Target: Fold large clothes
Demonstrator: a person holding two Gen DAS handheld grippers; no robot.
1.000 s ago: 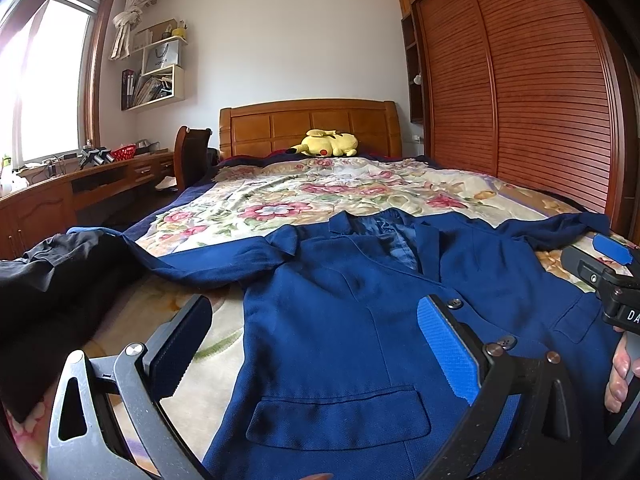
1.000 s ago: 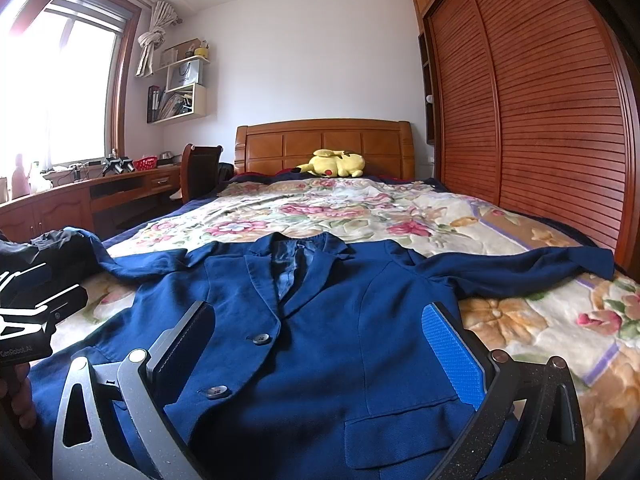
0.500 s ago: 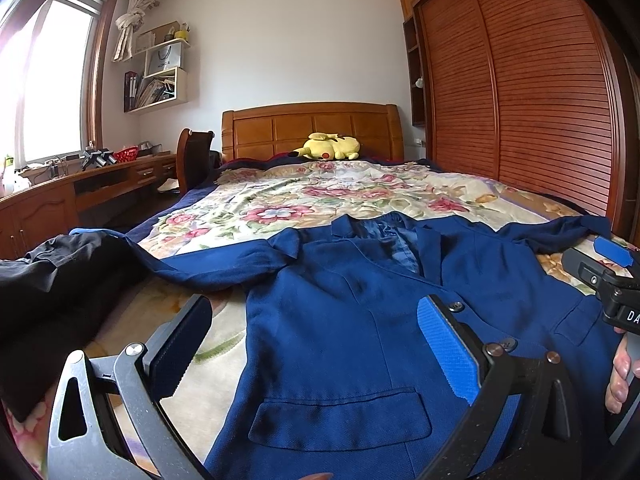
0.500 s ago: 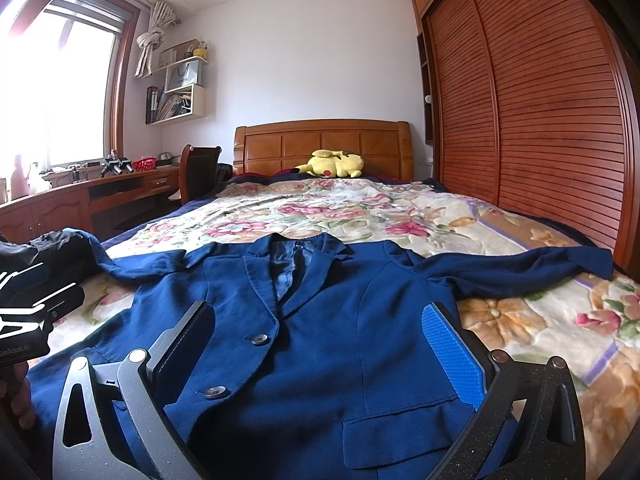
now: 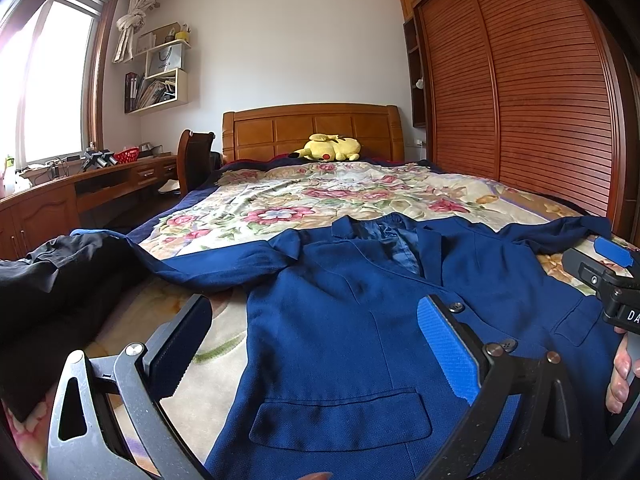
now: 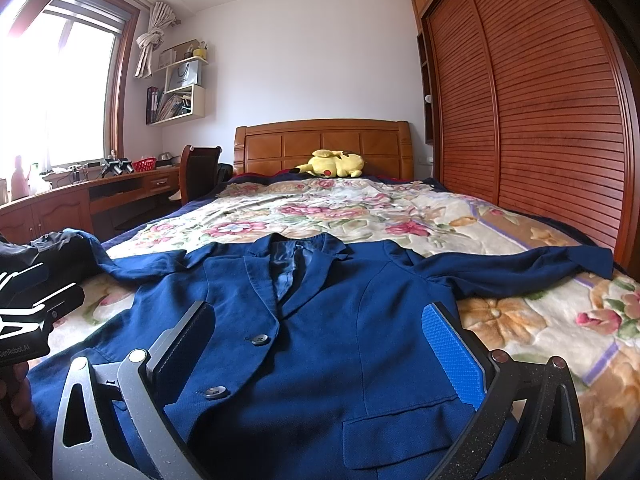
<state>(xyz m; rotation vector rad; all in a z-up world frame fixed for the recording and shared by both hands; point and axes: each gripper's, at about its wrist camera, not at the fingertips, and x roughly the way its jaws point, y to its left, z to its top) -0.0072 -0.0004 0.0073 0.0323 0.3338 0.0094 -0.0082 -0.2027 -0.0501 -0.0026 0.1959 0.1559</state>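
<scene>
Navy blazer (image 6: 320, 344) lies front-up, spread flat on the bed w/ floral cover (image 6: 352, 212). Long axis runs collar-to-hem, straight up the bed: collar (image 6: 296, 248) points toward the wooden headboard (image 6: 324, 140), hem toward the cameras. Lapels open in a V, lining showing; two dark buttons (image 6: 260, 339) down the front, flap pockets near the hem on both sides. Sleeves go out sideways, across the bed: one sleeve (image 6: 520, 268) stretches toward the louvred wardrobe (image 6: 540, 112) side, cuff near the bed edge; other sleeve (image 5: 208, 264) reaches toward the window side, its end meeting a heap of black clothing (image 5: 52, 280) at that edge.

Left gripper (image 5: 316, 344) hovers low over the hem area on the window-side half, jaws wide apart, nothing between them but cloth below; can't tell if tips touch the fabric. Right gripper (image 6: 320, 344) likewise over the wardrobe-side half near the buttons, jaws wide apart, empty. In left wrist view the right gripper's body sits at the frame's right edge w/ a hand (image 5: 618, 372) on its grip; in right wrist view the left gripper's body shows at the left edge.

Yellow plush toy (image 6: 332, 164) at the head of the bed. Counter (image 6: 80, 192) along the window wall w/ clutter, chair beside it.
</scene>
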